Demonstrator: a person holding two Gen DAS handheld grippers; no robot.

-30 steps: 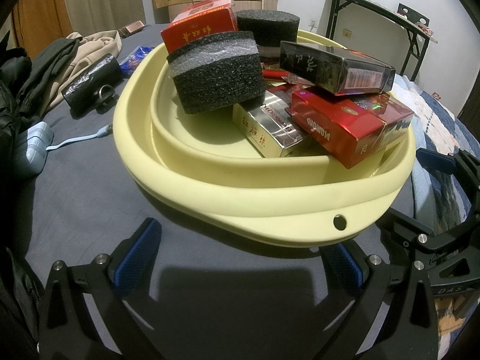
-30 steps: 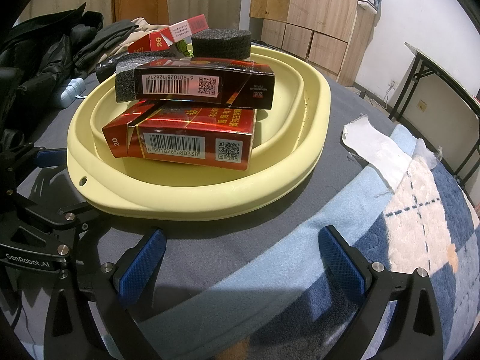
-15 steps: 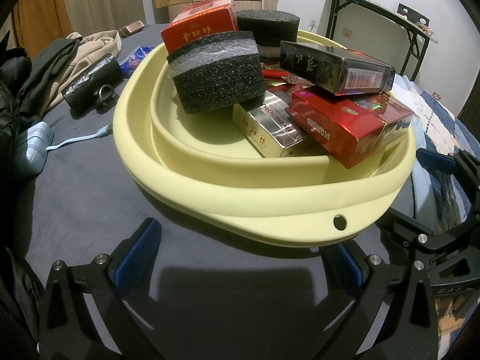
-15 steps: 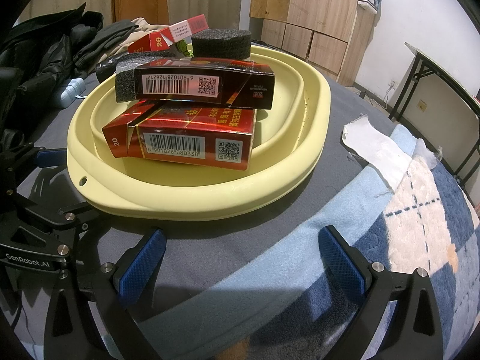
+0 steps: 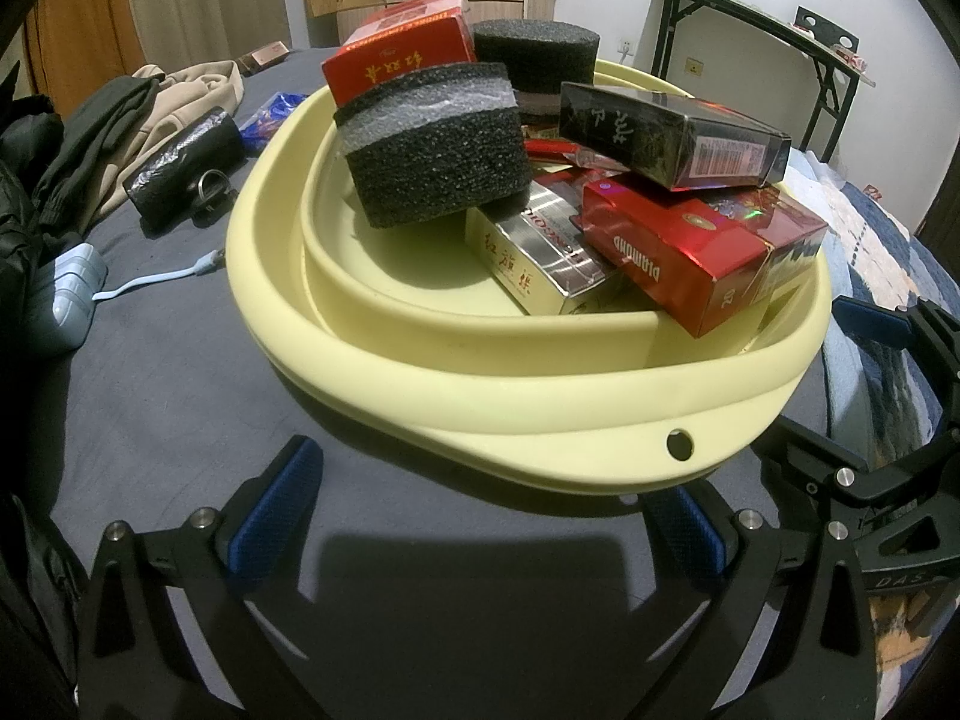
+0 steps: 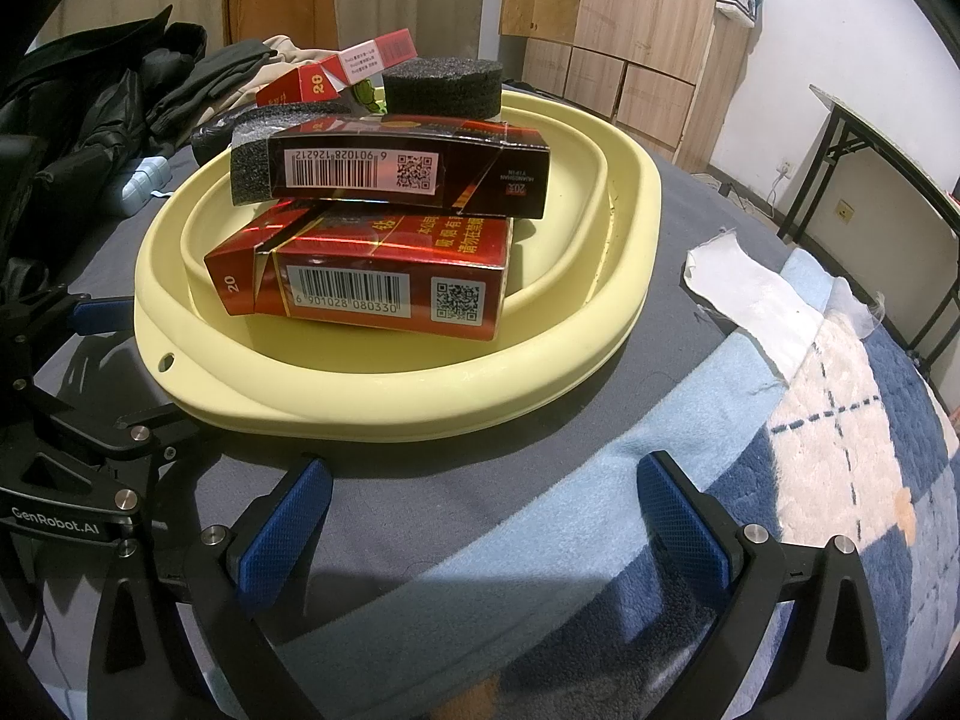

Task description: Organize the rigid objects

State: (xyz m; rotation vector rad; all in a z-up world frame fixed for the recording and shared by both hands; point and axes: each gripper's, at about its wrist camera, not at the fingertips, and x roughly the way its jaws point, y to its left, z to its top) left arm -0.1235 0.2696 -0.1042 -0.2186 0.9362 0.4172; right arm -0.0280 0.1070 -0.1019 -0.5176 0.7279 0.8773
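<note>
Two claws sit low in front of a pale yellow basin point(image 5: 540, 414), both released with blue pads spread wide and nothing between them. The left claw point(image 5: 480, 516) hangs over the dark grey bed cover point(image 5: 168, 396), just short of the basin's near rim by its small hanging hole. The right claw point(image 6: 480, 510) hovers near the basin's other side, where the grey cover meets a blue and white plaid blanket point(image 6: 840, 480); each claw shows at the edge of the other's view.

Inside the basin the rigid things are piled together. Nearest in the left view, a red box point(image 5: 696, 246) leans on the inner rim, with a silver and cream box point(image 5: 540, 252) just beside it. A black box point(image 5: 666, 138) lies across the red one, touching it. A grey-topped black foam block point(image 5: 432, 150) rests partly on the silver box, and behind it stand a second red box point(image 5: 396, 54) and a round black foam piece point(image 5: 534, 66).

Left of the basin on the cover lie a pale blue device with a cable point(image 5: 66, 300), a black pouch point(image 5: 180, 168) and heaped clothes point(image 5: 150, 108). A white cloth point(image 6: 750, 300) lies on the right side, and a folding table point(image 5: 756, 18) stands by the far wall.
</note>
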